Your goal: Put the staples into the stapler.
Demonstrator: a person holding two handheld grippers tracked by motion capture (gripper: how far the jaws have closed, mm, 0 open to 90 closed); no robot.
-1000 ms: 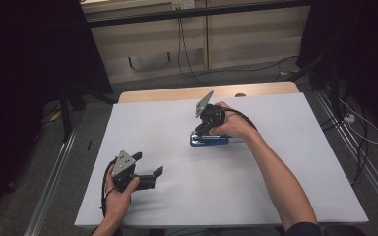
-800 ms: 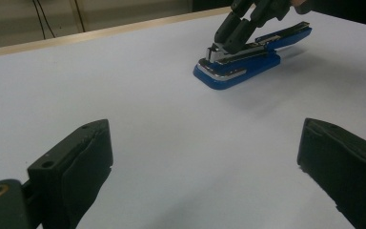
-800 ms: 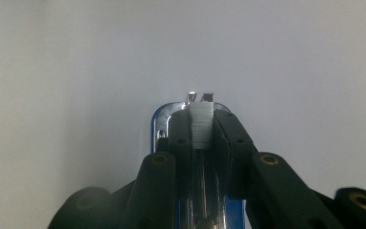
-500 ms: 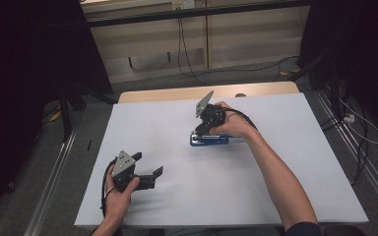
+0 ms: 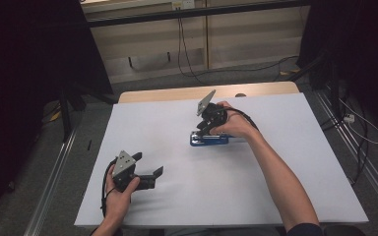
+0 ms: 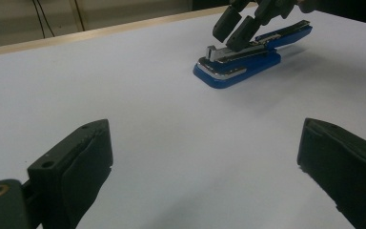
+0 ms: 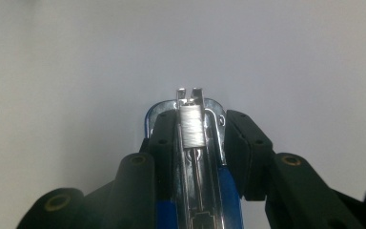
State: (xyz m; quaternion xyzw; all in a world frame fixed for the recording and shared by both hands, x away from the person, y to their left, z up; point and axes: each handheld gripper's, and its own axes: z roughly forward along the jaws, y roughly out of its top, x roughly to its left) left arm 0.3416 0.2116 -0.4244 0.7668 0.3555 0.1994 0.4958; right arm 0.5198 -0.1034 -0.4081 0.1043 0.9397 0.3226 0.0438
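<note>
A blue stapler [image 5: 215, 140] with a chrome magazine lies near the middle of the white table [image 5: 275, 191]. My right gripper [image 5: 204, 130] points down over its front end, one jaw on each side of the magazine [image 7: 190, 125]. Its jaws have just been opening; in the right gripper view [image 7: 200, 119] the stapler stands between the pads, with a thin gap at the right pad. My left gripper [image 5: 149, 163] rests open at the near left of the table, with nothing between its jaws [image 6: 205, 129]. It faces the stapler [image 6: 238, 64] and the right gripper's fingers [image 6: 240, 33].
The table's bare wooden far edge [image 5: 177, 93] borders the white sheet. Metal rails [image 5: 54, 196] run along the floor on both sides. Cables [image 5: 364, 132] trail on the floor at the right and behind the table.
</note>
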